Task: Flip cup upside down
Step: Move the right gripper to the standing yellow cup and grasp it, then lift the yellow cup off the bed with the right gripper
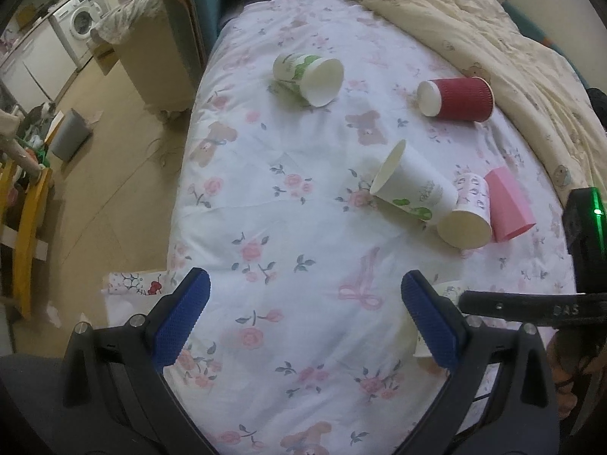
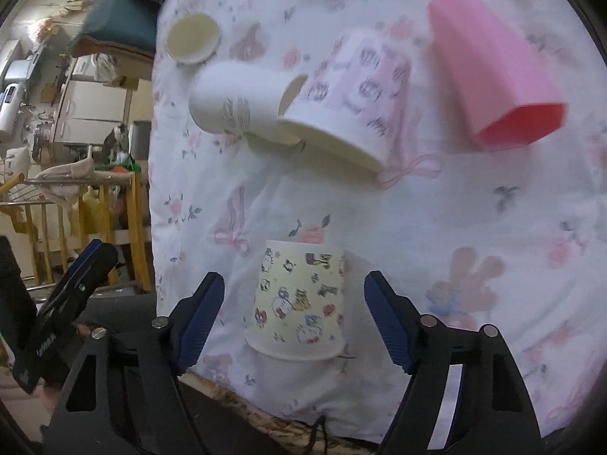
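Note:
A cartoon-print paper cup stands upside down on the floral bedsheet, between the open blue pads of my right gripper, which do not touch it. Its edge shows in the left wrist view behind my left gripper's right pad. My left gripper is open and empty above the sheet. Farther on lie a white cup with green print, a pink-patterned cup and a pink plastic cup, all on their sides.
A second green-print cup and a red ribbed cup lie on their sides farther back. A cream quilt is bunched along the bed's right side. The bed edge drops to the floor at left, with a grey bin.

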### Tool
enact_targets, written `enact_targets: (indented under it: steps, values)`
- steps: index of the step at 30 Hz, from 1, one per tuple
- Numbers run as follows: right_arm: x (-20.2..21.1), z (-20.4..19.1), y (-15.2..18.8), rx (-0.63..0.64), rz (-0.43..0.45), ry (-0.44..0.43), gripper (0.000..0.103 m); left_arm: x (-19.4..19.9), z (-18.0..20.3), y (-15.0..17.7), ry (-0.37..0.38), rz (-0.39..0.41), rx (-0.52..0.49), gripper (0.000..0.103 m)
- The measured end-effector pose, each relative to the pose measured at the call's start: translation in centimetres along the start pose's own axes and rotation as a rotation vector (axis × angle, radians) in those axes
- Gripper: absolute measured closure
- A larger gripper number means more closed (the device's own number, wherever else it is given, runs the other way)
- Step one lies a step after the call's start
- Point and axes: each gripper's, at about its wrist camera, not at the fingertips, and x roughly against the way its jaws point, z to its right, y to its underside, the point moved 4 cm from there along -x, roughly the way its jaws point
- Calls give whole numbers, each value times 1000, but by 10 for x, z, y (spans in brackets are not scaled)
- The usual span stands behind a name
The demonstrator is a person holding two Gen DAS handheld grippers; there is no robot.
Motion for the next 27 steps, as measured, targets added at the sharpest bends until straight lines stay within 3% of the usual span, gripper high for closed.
enact_targets:
  steps: [10,17,22,27]
  values:
    - [-28,7,-6,-66,-25,3,32,-3,4,1,-2,-11,-18,3]
    - [-38,10,-5,-58,-65,22,43,-5,6,1,-11,-11,-31,3]
    - [-19,3,-4,-24,-18,-9,44,-4,5,0,-9,-2,-35,3]
    - [25,-12,2,40,91,-21,44,-1,15,2,59,6,-53,3]
